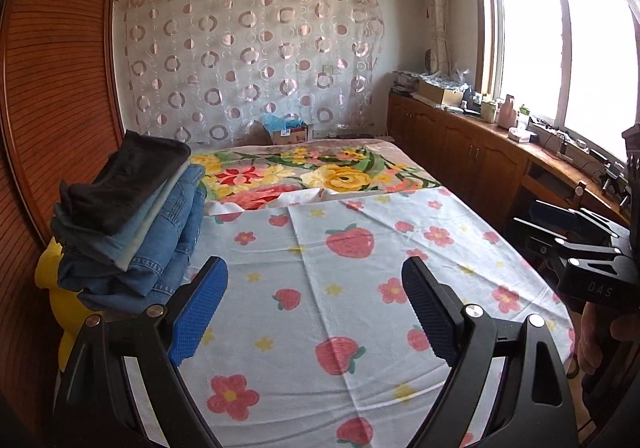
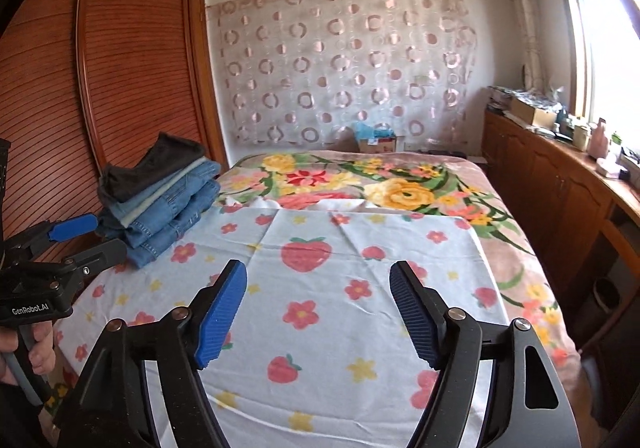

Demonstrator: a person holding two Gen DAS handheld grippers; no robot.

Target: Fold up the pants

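The left gripper (image 1: 314, 308) is hovering over the strawberry-print sheet (image 1: 340, 260) on the bed (image 2: 500, 248), its blue-padded fingers (image 1: 200, 312) standing wide with nothing between them. The right gripper (image 2: 318, 312) is hanging beside it over the same sheet, fingers also spread and empty. The stack of folded pants (image 1: 128, 215), dark pair on top of denim ones, is sitting at the bed's left edge by the wooden wardrobe (image 2: 132, 59), apart from both grippers.
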